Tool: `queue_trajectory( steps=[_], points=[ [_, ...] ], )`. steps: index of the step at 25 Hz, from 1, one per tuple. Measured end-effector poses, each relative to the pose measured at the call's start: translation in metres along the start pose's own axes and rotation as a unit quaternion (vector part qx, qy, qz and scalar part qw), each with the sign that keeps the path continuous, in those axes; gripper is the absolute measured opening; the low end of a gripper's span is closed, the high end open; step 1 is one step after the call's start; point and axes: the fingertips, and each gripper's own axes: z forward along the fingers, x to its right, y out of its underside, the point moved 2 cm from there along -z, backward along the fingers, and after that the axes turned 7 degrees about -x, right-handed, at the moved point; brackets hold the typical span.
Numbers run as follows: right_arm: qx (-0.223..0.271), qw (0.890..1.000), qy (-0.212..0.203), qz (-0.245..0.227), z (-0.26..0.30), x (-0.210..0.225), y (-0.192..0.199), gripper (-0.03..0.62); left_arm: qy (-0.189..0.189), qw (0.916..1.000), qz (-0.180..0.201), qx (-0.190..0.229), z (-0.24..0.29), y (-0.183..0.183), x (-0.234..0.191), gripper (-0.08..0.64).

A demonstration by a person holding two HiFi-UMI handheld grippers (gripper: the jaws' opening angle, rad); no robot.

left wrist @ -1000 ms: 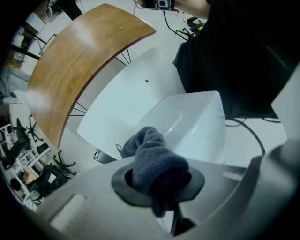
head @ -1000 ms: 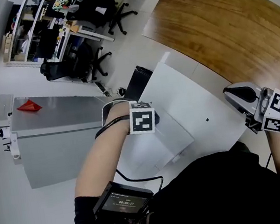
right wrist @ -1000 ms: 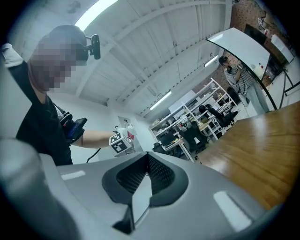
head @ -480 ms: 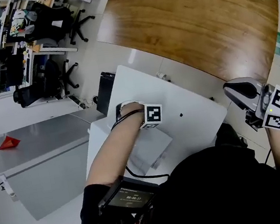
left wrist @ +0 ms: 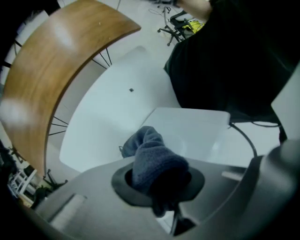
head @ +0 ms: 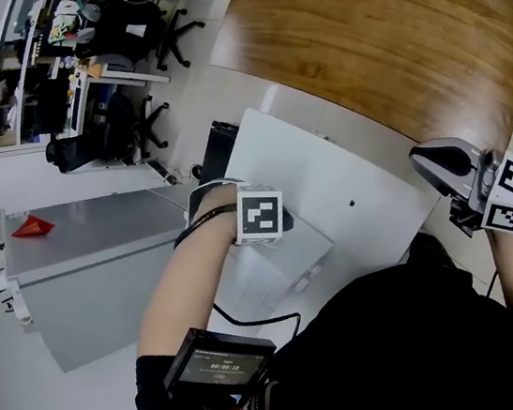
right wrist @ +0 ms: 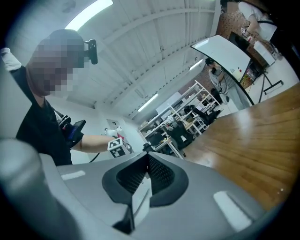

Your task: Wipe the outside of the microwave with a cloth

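Between the jaws of the left gripper [left wrist: 159, 185] sits a bunched dark blue-grey cloth [left wrist: 149, 154], clamped tight, with its loose end hanging out past the tips. Just under that end lies the flat white top of the microwave [left wrist: 197, 129], near its far-left corner; I cannot tell whether the cloth touches it. Beneath the microwave and stretching beyond the tool is a white table [left wrist: 108, 98], and past that a curved wooden table [head: 374, 31]. A black cable [left wrist: 246, 138] leaves the microwave on the side nearest the person. The right gripper [right wrist: 148, 164] is well apart from the work, off over the edge of the wooden table, its 2 jaws pressed together on nothing. Judging from this, only 1 small wad of cloth would meet the surface, so a hard drag could pull it out of the jaws or let bare jaw scrape the casing. With nothing bracing the microwave, a push could also slide it on the smooth table. The cable could snag a sweep toward the person. Further off, behind the left gripper, stand a grey cabinet [head: 95, 269] and office chairs [head: 122, 123], neither in the way.
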Motion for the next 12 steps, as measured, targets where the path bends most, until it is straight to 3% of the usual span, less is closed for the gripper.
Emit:
queue_trajectory(
  steps=[3,7,12],
  points=[
    [0.006,0.999,-0.040,-0.018,0.033,-0.021,-0.018,0.005,-0.019,0.9996,0.001,0.019,-0.036,0.028,0.036,0.054],
    [0.006,0.996,-0.076,-0.037,0.060,-0.036,-0.027,0.005,0.006,0.9999,-0.013,0.006,-0.024,0.033,0.047,0.055],
    [0.003,0.998,-0.060,-0.031,0.053,-0.018,-0.022,0.005,0.038,0.9993,-0.006,-0.003,0.002,0.004,0.020,0.054]
  ],
)
